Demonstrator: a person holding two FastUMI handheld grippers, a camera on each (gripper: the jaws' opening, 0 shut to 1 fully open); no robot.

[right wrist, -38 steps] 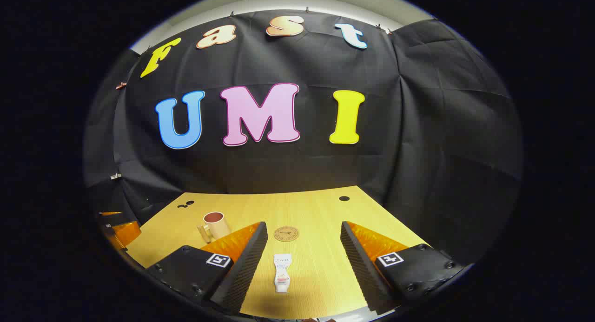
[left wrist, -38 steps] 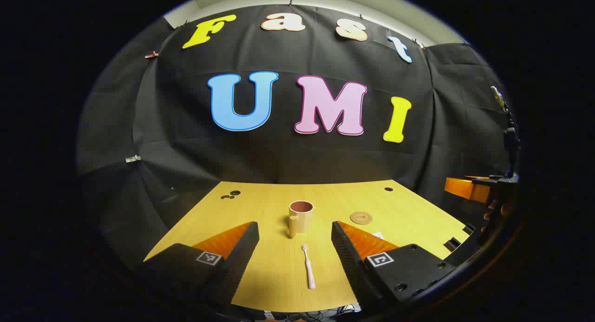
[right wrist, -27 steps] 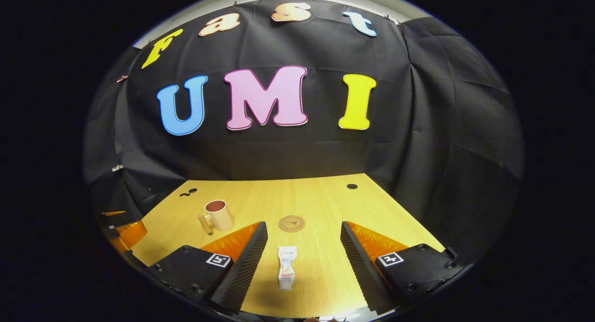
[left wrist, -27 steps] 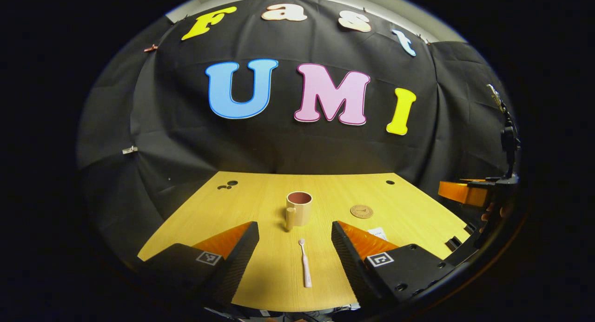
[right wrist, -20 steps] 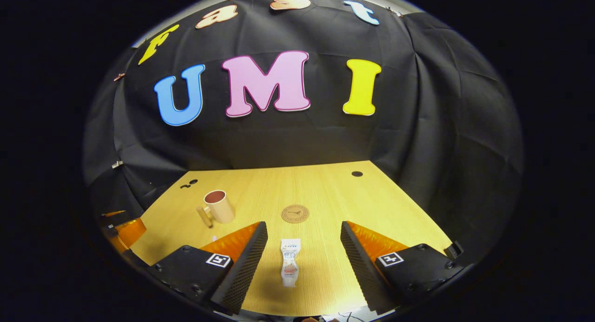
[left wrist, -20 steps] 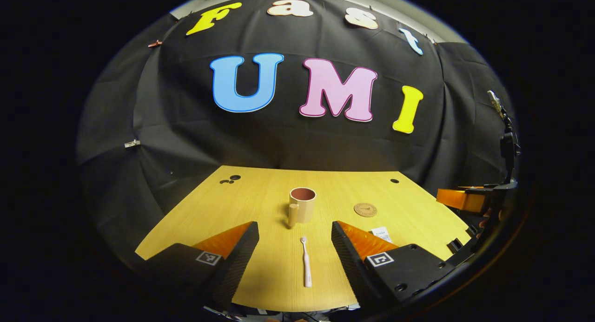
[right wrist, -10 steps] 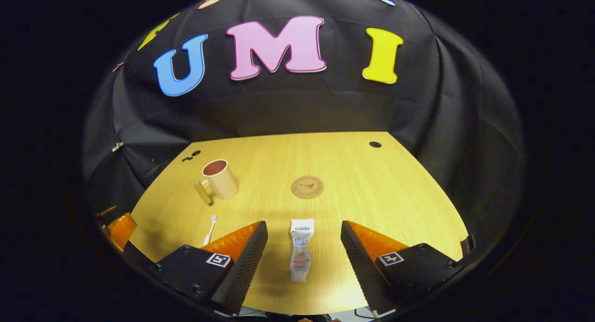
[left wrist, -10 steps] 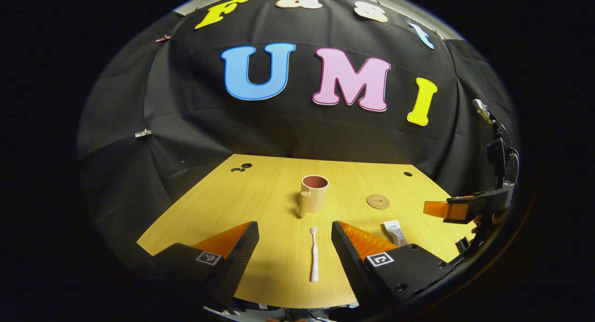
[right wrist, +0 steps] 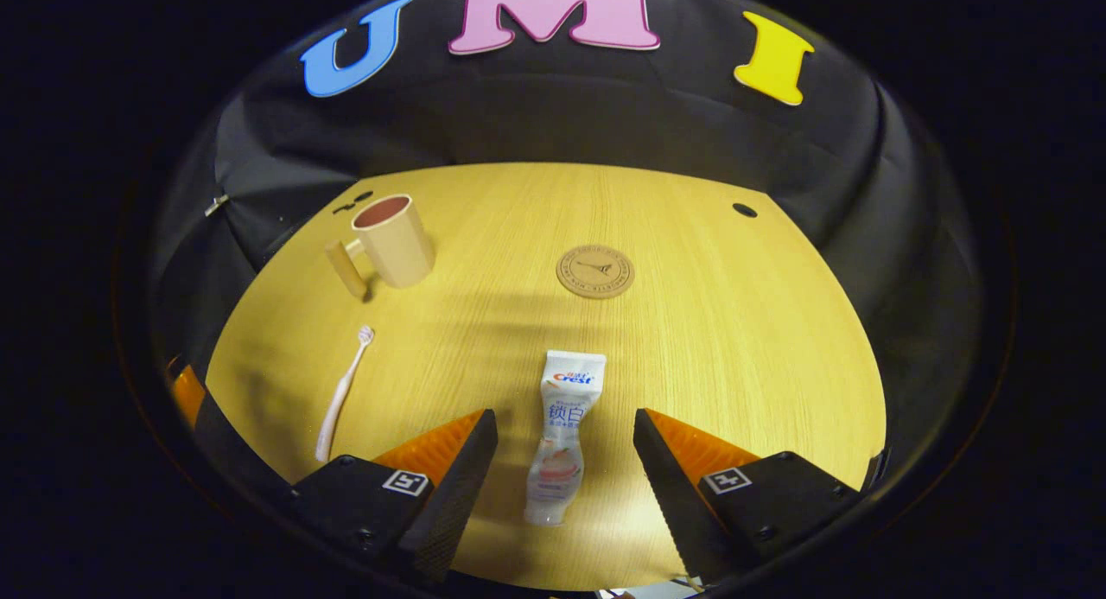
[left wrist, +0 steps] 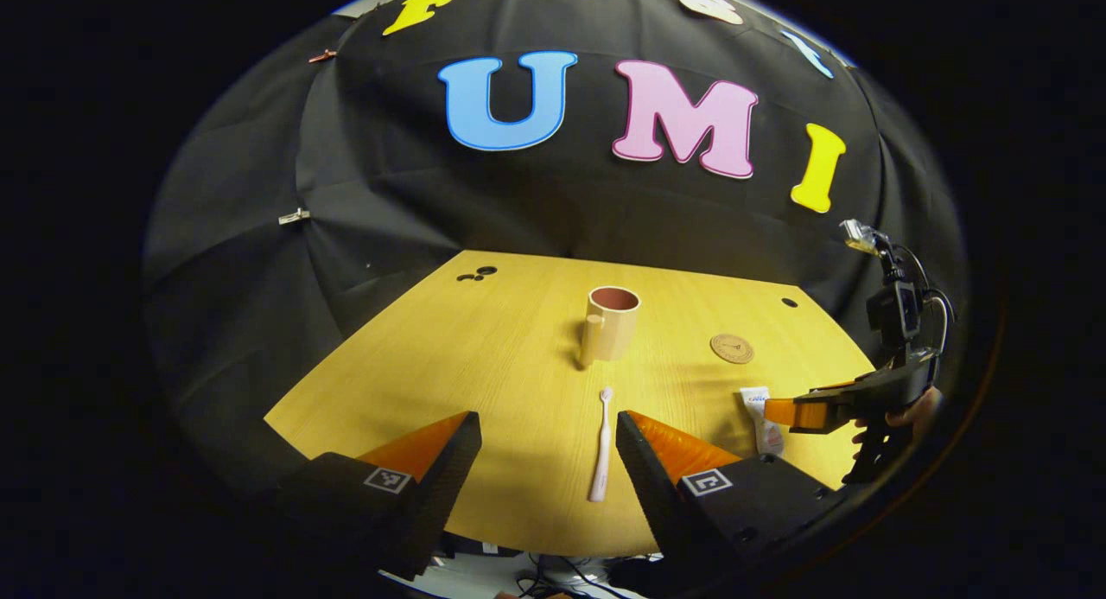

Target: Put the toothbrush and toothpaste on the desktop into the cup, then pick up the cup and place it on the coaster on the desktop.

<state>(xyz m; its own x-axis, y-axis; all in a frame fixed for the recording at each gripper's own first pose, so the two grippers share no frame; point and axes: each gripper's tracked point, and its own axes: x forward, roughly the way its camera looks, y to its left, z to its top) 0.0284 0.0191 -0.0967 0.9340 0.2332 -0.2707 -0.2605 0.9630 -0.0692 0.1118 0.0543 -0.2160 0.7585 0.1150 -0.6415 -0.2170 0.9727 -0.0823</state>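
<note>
One toothbrush (left wrist: pixel 600 443) lies on the surface (left wrist: pixel 484 357), in the gap between the left tool's (left wrist: pixel 548 461) two spread fingers. One toothpaste tube (right wrist: pixel 562 426) lies likewise between the right tool's (right wrist: pixel 565 469) two parted fingers. One cup (right wrist: pixel 393 240), with one handle, stands ahead and to the left of the right tool, straight ahead of the left one. One round coaster (right wrist: pixel 595 271) sits just ahead of the right tool, beyond the tube. That makes two tools and four loose things on the one surface. The surface has one single dark hole (right wrist: pixel 744 210) ahead to the right, and one small cluster of holes (right wrist: pixel 352 203) ahead to the left, behind the cup.
</note>
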